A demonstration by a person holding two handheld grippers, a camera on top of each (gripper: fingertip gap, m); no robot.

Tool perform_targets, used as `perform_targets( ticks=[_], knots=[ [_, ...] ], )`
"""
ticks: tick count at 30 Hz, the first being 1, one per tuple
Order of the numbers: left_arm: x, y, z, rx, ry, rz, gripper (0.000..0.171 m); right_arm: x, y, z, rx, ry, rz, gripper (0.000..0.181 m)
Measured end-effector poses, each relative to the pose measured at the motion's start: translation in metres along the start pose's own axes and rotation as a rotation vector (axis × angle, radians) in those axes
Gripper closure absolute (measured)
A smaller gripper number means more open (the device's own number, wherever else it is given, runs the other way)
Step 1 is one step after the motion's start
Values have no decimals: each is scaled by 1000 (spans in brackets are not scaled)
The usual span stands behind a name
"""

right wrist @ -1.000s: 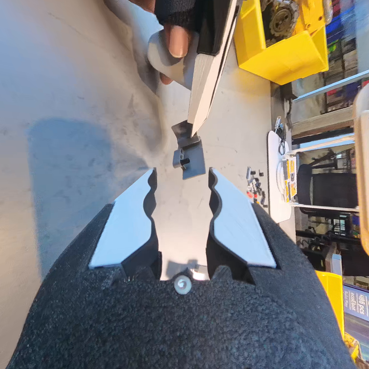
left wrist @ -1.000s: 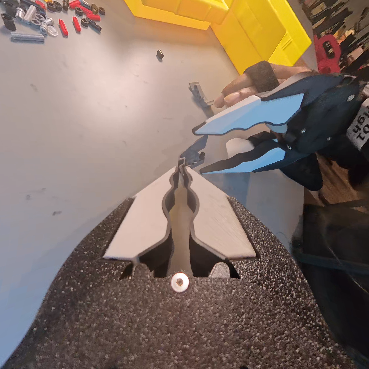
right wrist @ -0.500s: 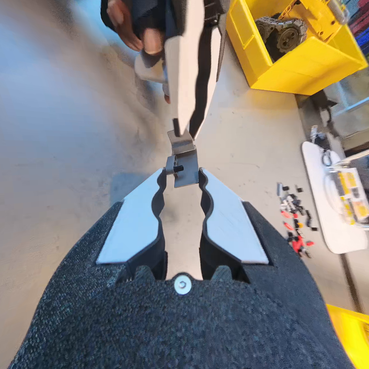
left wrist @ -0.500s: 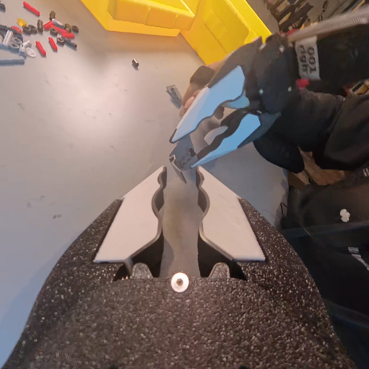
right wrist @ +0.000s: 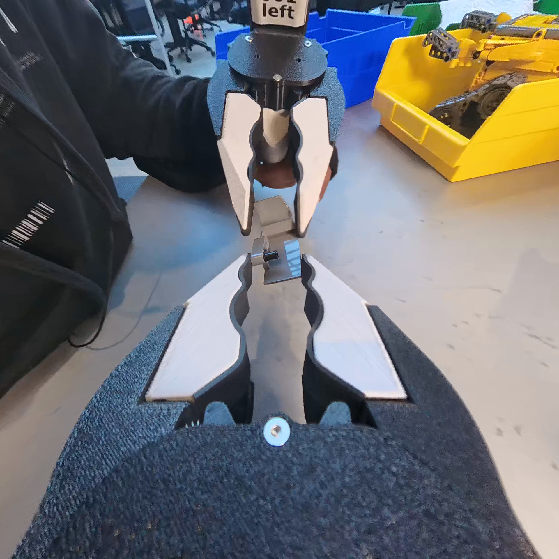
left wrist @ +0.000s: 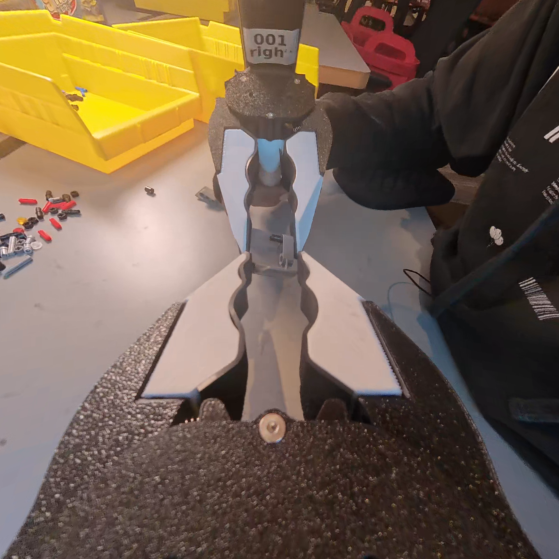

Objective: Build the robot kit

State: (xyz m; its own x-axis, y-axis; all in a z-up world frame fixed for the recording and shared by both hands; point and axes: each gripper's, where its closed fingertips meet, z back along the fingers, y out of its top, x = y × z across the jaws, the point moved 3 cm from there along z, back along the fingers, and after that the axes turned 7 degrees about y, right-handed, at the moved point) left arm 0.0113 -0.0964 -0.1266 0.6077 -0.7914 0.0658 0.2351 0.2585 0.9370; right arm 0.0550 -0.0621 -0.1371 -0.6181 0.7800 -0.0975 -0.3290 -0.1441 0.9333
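We see the left tool point(left wrist: 274, 262) and the right tool point(right wrist: 274, 262) facing tip to tip, each closed on one end of the same small grey piece point(right wrist: 276, 242) held above the grey table point(left wrist: 106, 272). Little loose parts point(left wrist: 33, 223) lie at nine o'clock. Yellow bins point(left wrist: 121, 121) sit at eleven.

Grey panel piece point(left wrist: 270, 253), black pin point(right wrist: 270, 256), yellow bins point(left wrist: 99, 99), blue bin point(right wrist: 348, 54), red and black small parts point(left wrist: 45, 217)
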Motion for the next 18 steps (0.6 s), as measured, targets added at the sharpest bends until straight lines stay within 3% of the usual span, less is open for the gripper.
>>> perform_targets(
  ticks=[6,13,18],
  knots=[
    [-1,-6,-5,-48,24,3,143,1,-5,2,-11,18,-32,149],
    [-9,-19,-10,-118,63,33,144,12,-12,4,-64,-68,-27,148],
    [-18,-31,-15,-198,164,1,144,22,-24,4,-163,-171,23,149]
  ],
)
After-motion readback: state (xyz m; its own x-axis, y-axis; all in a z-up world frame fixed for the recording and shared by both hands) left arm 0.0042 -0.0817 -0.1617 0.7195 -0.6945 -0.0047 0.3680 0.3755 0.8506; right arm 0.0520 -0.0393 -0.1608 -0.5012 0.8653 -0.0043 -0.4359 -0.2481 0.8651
